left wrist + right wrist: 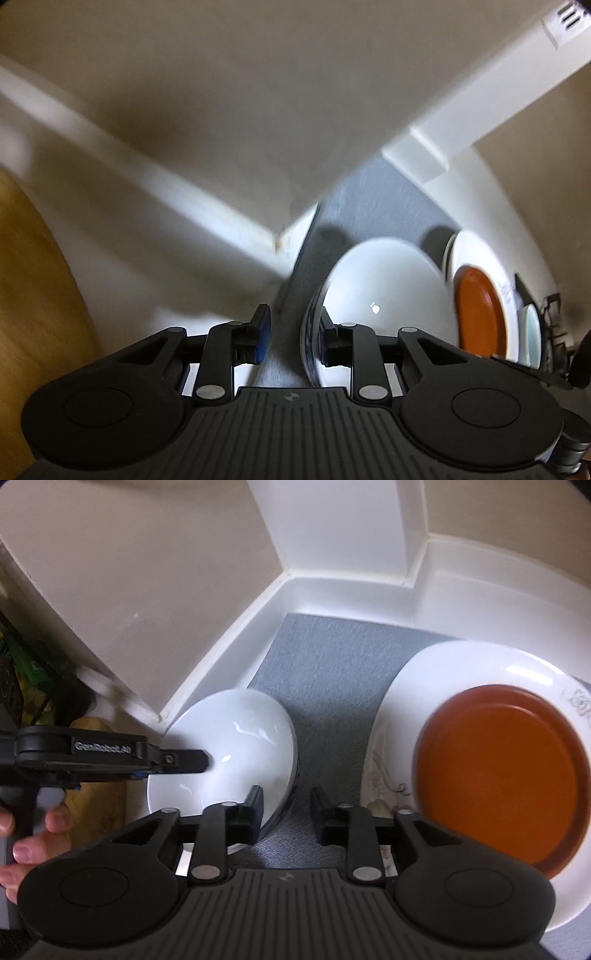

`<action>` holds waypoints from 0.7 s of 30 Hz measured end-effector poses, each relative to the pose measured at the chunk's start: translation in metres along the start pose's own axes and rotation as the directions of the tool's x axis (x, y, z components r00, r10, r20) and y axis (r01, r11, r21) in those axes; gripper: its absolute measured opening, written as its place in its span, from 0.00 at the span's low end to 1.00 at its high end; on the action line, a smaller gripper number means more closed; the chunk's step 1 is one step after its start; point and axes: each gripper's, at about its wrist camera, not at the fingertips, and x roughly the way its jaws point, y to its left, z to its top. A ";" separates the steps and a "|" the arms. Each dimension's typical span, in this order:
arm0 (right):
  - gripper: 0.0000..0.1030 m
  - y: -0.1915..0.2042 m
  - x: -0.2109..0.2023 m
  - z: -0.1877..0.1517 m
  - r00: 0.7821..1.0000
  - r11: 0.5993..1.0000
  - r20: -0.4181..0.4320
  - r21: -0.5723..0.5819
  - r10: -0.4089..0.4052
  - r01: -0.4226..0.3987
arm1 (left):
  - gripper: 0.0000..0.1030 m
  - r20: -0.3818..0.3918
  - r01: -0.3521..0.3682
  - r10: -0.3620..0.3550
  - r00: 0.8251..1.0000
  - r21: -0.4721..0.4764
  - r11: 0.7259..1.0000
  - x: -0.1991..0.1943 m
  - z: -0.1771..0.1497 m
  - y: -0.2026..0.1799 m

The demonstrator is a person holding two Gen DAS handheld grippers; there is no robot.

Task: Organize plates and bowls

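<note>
A white bowl [229,753] with a blue patterned outside sits on the grey shelf liner [332,672] inside a white cabinet. My left gripper [293,334] is open, with the bowl's rim [312,332] between its fingers; it also shows in the right wrist view [199,758] reaching over the bowl. To the right, an orange plate [498,775] lies on a large white plate [443,664]. My right gripper [286,806] is open and empty, above the liner between bowl and plates.
White cabinet walls [351,535] close in the back and the left. A beige door panel [129,572] stands at left. A wooden surface [33,277] lies at far left. More dishes and a dark rack [546,314] stand at far right.
</note>
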 end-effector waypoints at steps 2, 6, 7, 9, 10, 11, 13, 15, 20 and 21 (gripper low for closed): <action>0.30 0.000 0.006 -0.001 1.000 1.000 -0.005 0.003 0.003 -0.003 | 0.21 -0.009 0.002 -0.002 1.000 -0.023 1.000 0.002 -0.002 0.000; 0.20 0.005 0.007 -0.001 1.000 1.000 0.014 -0.012 0.006 -0.006 | 0.07 0.004 -0.047 0.047 0.999 0.016 0.999 -0.008 -0.003 -0.015; 0.17 0.005 0.004 -0.001 1.000 1.000 0.031 -0.010 0.000 0.000 | 0.06 0.015 -0.057 0.057 0.998 0.029 0.998 -0.013 -0.003 -0.019; 0.13 0.000 -0.003 0.001 0.998 1.000 0.056 0.025 -0.004 0.003 | 0.07 0.026 -0.038 0.037 0.999 0.033 0.999 -0.024 -0.001 -0.025; 0.12 -0.003 -0.008 0.002 0.998 0.999 0.068 0.045 0.008 -0.011 | 0.07 0.026 -0.032 0.031 0.999 0.037 0.999 -0.029 -0.001 -0.028; 0.12 -0.006 -0.014 0.002 0.997 0.998 0.079 0.057 0.020 -0.025 | 0.07 0.026 -0.034 0.032 0.999 0.048 0.998 -0.033 -0.001 -0.033; 0.12 -0.011 -0.027 0.001 0.995 0.997 0.099 0.064 0.024 -0.030 | 0.07 0.035 -0.032 0.029 0.999 0.088 0.996 -0.040 -0.002 -0.046; 0.12 -0.019 -0.039 -0.002 0.993 0.995 0.119 0.091 0.023 -0.034 | 0.07 0.034 -0.027 0.023 0.999 0.114 0.993 -0.045 -0.005 -0.058; 0.12 -0.050 -0.077 -0.012 0.985 0.984 0.170 0.171 0.008 -0.037 | 0.07 0.008 0.006 -0.007 1.000 0.178 0.984 -0.053 -0.012 -0.094; 0.13 -0.057 -0.086 -0.015 0.985 0.982 0.174 0.185 0.008 -0.040 | 0.07 0.003 0.011 -0.012 1.000 0.193 0.981 -0.057 -0.015 -0.101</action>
